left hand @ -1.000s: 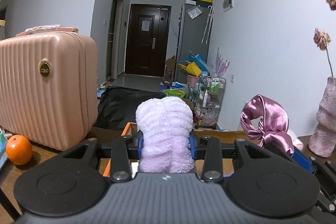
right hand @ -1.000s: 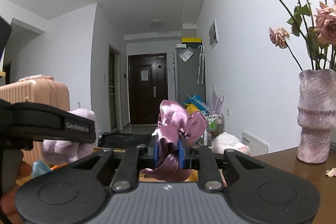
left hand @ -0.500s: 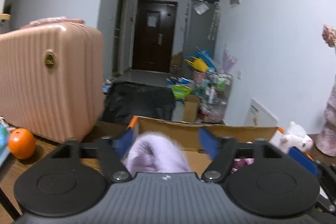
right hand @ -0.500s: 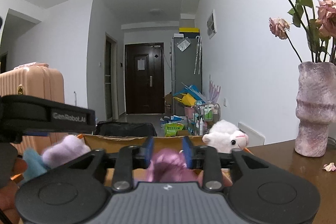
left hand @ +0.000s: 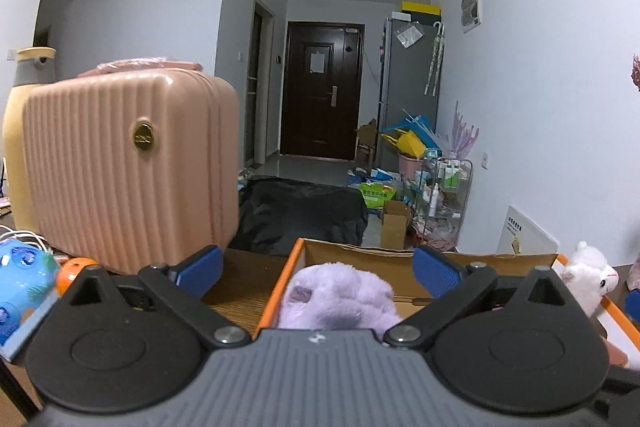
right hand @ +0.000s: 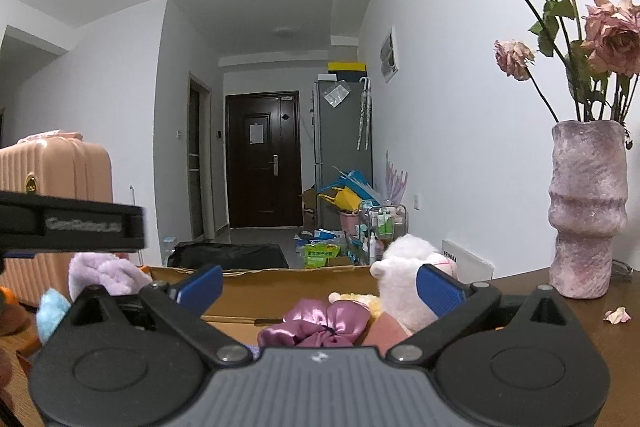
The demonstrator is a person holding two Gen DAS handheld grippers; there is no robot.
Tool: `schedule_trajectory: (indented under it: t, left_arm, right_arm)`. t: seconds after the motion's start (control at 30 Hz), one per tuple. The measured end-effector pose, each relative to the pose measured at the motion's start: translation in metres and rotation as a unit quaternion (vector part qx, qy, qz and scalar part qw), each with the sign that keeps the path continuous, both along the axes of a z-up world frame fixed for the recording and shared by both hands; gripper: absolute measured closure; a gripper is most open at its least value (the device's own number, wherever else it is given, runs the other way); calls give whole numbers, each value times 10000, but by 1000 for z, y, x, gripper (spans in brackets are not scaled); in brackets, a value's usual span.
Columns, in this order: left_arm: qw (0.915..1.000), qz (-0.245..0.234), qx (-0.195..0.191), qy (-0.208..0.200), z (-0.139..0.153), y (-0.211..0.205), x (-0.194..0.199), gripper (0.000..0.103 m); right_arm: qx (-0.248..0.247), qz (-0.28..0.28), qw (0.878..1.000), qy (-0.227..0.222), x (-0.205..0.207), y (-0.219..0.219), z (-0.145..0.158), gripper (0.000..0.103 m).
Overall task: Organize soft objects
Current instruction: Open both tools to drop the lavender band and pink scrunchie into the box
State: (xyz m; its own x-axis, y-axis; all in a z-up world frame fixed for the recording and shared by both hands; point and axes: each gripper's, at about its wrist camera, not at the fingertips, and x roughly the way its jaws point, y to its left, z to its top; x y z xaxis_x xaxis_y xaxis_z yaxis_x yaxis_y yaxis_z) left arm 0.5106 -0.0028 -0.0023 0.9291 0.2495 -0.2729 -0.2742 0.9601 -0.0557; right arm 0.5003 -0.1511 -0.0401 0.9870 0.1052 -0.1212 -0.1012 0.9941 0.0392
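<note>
The left wrist view looks over the left tool (left hand: pixel 316 269), whose blue pads are spreading wide with the lilac plush toy (left hand: pixel 340 297) lying loose between them, touched by neither pad, inside the orange-edged cardboard box (left hand: pixel 280 291). Only this view shows a blue toy (left hand: pixel 20 281) at 9 o'clock beside an orange (left hand: pixel 72 267), and a cream jar (left hand: pixel 34 65) behind the pink ribbed suitcase (left hand: pixel 128 167) at 10 o'clock. The white plush lamb (left hand: pixel 590 275) peeks over the box rim at 3 o'clock. The right wrist view shows the right tool (right hand: pixel 320 285), its jaws likewise opening and gripping nothing; the pink satin scrunchie (right hand: pixel 320 323) rests in the box below and between the pads, clear of both, with a yellow plush thing just behind it and the lamb beside it at 1 o'clock. Only here do the mottled pink vase (right hand: pixel 586 211) of dried roses (right hand: pixel 600 31) at 3 o'clock and a fallen petal (right hand: pixel 618 315) on the dark wooden worktop (right hand: pixel 540 287) appear whole; the other tool's black body crosses at 9 o'clock, the lilac toy under it. Beyond the worktop, both views run down a white-walled hallway to a dark door (right hand: pixel 262 159) at 12 o'clock, a grey fridge (right hand: pixel 342 131) to its right, a wire trolley of bottles (left hand: pixel 444 187), floor clutter and a black bag (left hand: pixel 300 211).
</note>
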Motion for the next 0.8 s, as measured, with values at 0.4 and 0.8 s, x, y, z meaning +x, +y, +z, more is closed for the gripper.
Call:
schedule_trajectory:
  t: [0.4, 0.8]
  left_arm:
    - [9995, -40, 277, -161, 3, -1, -60, 0]
    - [9989, -169, 417, -145, 1, 1, -158, 0]
  right_arm:
    - [-70, -133, 9998, -88, -48, -17, 4, 0]
    - [-144, -188, 9997, -75, -144, -47, 8, 0]
